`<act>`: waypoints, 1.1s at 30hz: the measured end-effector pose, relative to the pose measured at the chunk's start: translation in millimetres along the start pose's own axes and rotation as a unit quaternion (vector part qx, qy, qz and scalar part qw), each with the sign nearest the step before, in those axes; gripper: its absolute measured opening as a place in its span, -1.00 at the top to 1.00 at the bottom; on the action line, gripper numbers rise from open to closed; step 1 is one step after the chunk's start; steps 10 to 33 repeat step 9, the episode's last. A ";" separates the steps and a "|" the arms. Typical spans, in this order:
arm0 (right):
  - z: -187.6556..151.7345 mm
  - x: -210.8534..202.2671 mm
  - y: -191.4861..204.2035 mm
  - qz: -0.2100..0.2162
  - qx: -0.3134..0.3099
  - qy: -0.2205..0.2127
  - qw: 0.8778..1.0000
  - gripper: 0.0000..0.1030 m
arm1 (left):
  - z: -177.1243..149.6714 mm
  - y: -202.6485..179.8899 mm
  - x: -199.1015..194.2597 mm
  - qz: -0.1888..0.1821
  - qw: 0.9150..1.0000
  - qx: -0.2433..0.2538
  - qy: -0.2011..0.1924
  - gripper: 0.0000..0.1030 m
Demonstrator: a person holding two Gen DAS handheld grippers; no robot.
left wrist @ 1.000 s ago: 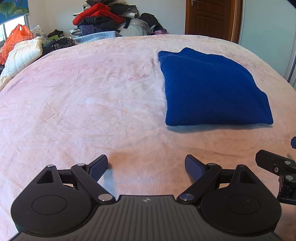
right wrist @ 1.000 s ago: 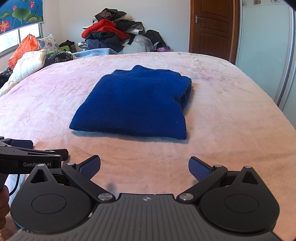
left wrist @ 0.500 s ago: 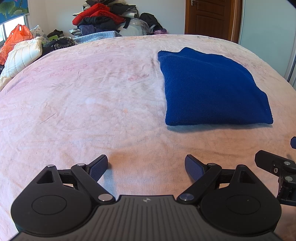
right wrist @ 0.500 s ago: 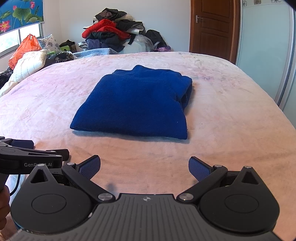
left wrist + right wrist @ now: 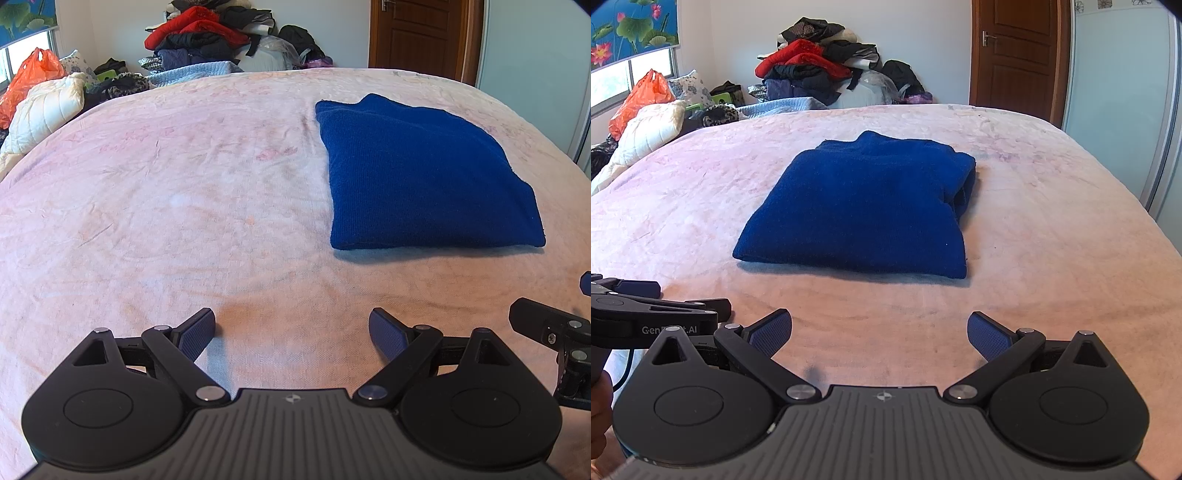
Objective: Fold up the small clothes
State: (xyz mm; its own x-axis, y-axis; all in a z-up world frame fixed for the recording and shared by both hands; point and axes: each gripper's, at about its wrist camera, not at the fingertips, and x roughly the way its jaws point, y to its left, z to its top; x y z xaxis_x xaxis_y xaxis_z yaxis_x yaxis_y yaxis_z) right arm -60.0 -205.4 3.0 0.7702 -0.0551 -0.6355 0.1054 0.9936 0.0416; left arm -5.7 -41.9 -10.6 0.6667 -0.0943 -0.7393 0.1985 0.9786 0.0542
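Note:
A dark blue knit garment [image 5: 424,177] lies folded into a flat rectangle on the pink bed cover [image 5: 184,206]; it also shows in the right wrist view [image 5: 864,210], straight ahead. My left gripper [image 5: 293,332] is open and empty, low over the cover, with the garment ahead to its right. My right gripper [image 5: 881,334] is open and empty, just short of the garment's near edge. Each gripper shows at the edge of the other's view: the right one [image 5: 554,332] and the left one [image 5: 635,314].
A heap of clothes [image 5: 820,70] is piled at the far end of the bed. A white quilted pillow [image 5: 646,133] and an orange plastic bag [image 5: 639,96] lie at the far left. A wooden door [image 5: 1015,51] and a pale wardrobe panel [image 5: 1123,92] stand at the right.
The right wrist view has pulled back very slightly, so the garment sits a little farther off. The left gripper and the garment have not moved.

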 end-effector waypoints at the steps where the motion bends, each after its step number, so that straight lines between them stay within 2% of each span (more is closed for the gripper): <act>1: 0.3 0.1 -0.5 0.000 0.000 0.000 1.000 -0.99 | 0.0 0.0 -0.1 0.000 1.000 0.000 0.000 -0.77; 33: 1.2 -0.5 -2.2 0.004 0.002 -0.002 1.000 -0.99 | 0.6 1.3 -0.6 -0.001 1.000 0.006 -0.004 -0.77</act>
